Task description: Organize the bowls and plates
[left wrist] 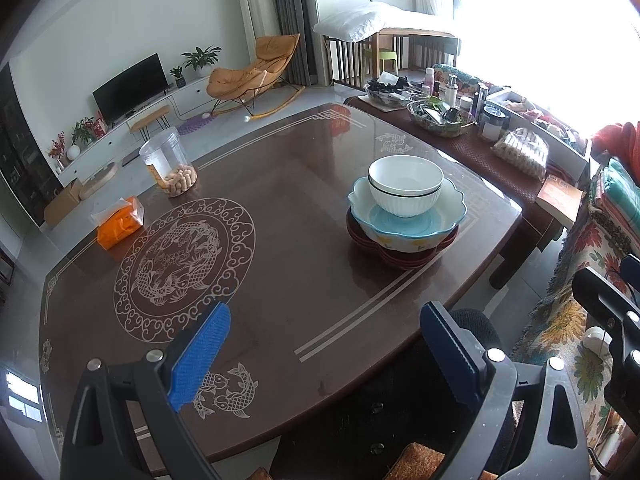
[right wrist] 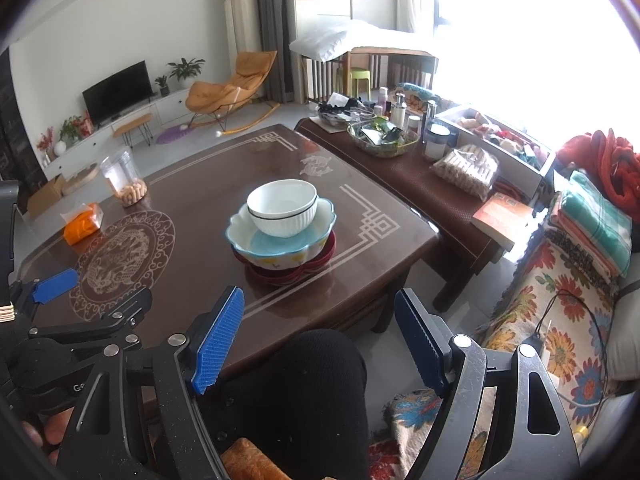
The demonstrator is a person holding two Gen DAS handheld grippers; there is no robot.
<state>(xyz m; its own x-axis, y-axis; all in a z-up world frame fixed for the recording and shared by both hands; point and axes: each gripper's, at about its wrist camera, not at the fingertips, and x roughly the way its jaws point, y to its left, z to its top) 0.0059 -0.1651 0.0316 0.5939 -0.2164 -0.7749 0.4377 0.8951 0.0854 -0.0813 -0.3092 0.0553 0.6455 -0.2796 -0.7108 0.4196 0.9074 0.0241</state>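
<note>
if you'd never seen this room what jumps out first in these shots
The stack of dishes on the brown table: a white bowl sits in a scalloped blue bowl, itself on dark red plates. Next, the pale dragon medallion on the tabletop, left of the stack. Both hand-held grippers, left and right, hang open at the near edge, holding nothing.

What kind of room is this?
Most likely a home living room: a television on a low cabinet, an orange rocking lounge chair, and a brown coffee table holding stacked bowls.
</note>
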